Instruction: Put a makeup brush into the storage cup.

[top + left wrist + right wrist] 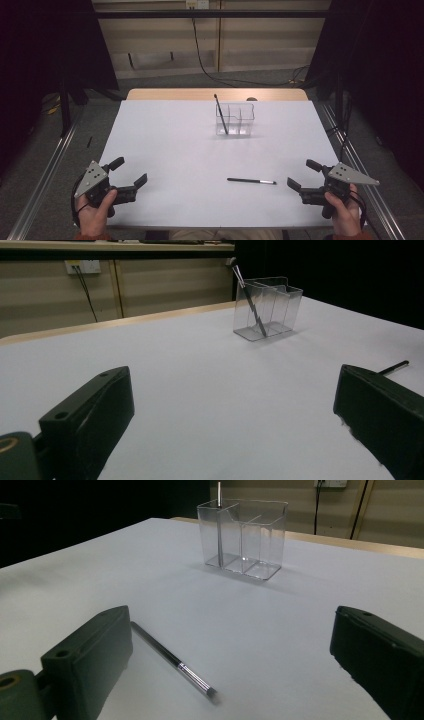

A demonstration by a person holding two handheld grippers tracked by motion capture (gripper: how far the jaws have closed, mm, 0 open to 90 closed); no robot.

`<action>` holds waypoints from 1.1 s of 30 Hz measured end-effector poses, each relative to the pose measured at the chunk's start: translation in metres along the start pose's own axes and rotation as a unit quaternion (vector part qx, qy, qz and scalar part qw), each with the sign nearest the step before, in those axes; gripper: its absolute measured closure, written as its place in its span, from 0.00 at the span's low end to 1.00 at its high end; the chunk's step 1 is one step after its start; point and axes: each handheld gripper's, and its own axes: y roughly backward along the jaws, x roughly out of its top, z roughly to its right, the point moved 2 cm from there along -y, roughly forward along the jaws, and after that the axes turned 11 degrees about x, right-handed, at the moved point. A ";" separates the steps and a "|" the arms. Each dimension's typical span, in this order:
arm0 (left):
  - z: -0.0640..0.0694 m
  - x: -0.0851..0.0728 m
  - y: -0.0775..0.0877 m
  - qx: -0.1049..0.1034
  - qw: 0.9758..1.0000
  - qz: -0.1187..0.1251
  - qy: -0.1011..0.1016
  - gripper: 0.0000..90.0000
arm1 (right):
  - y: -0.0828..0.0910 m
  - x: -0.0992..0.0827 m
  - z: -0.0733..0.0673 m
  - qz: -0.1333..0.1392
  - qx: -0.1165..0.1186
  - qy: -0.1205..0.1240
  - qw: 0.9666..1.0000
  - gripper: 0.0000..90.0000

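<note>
A clear plastic holder [235, 120] with compartments stands at the table's far middle, also seen as the holder [267, 307] and holder [243, 537]. One black pen [220, 114] leans upright in its left compartment. A second black pen with a silver end [251, 181] lies flat near the front, the same pen [172, 660] just ahead of my right gripper. My left gripper [131, 172] rests open at the front left, nothing between its jaws. My right gripper [303, 174] is open at the front right, to the right of the lying pen.
The white table top [175, 150] has a wooden strip along its far edge [165, 94]. Metal rails [45, 175] run along both sides. A cable hangs from a wall socket [196, 4] beyond the table.
</note>
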 end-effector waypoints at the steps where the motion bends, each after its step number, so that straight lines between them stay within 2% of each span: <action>1: 0.000 0.000 0.000 -0.001 1.000 -0.001 -0.001 0.03 | 0.000 0.000 0.000 0.002 0.001 0.000 1.000 0.03; 9: -0.002 -0.001 0.000 0.008 1.000 -0.005 0.004 0.03 | -0.005 0.003 0.001 0.000 0.008 0.004 1.000 0.03; 14: -0.001 0.000 -0.002 0.003 1.000 -0.005 0.001 0.03 | -0.008 0.006 0.002 -0.006 0.015 0.006 1.000 0.03; 21: 0.001 0.001 -0.004 -0.003 1.000 -0.007 -0.004 0.03 | -0.024 0.017 0.006 -0.012 0.020 0.008 1.000 0.04; 25: 0.002 0.001 -0.004 -0.005 1.000 -0.006 -0.006 0.03 | -0.036 0.023 0.010 -0.019 0.041 -0.003 0.999 0.05; 30: 0.002 0.001 -0.004 -0.005 1.000 -0.009 -0.006 0.03 | -0.051 0.031 0.008 -0.042 0.064 0.013 0.997 0.06; 33: 0.001 0.001 -0.004 -0.004 1.000 -0.008 -0.006 0.03 | -0.061 0.037 0.006 -0.058 0.075 0.007 0.995 0.07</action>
